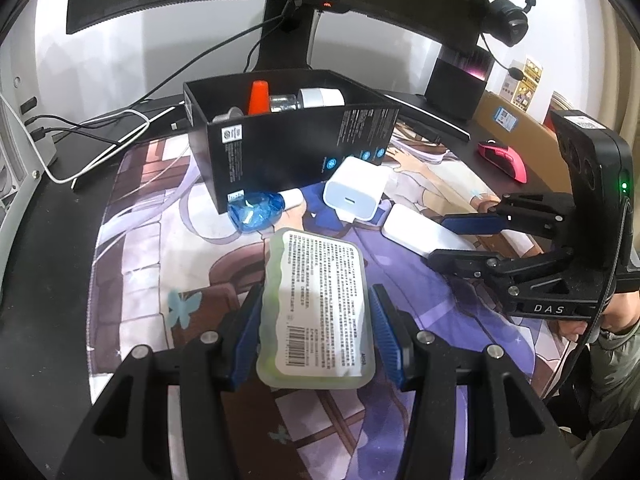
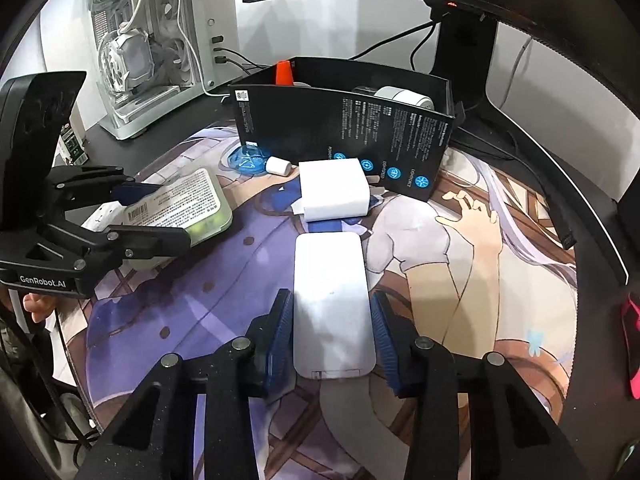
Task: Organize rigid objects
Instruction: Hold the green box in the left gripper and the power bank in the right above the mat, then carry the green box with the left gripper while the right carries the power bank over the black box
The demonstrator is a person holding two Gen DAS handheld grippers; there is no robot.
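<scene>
Behind box wall point(image 2: 340, 128), contents half hidden

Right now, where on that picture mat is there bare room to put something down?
Free: the mat right of the white flat case, toward the pink mouse, and the mat's near left corner beside the green labelled container. Crowded: before the black box, where the white charger and blue bottle lie.
</scene>
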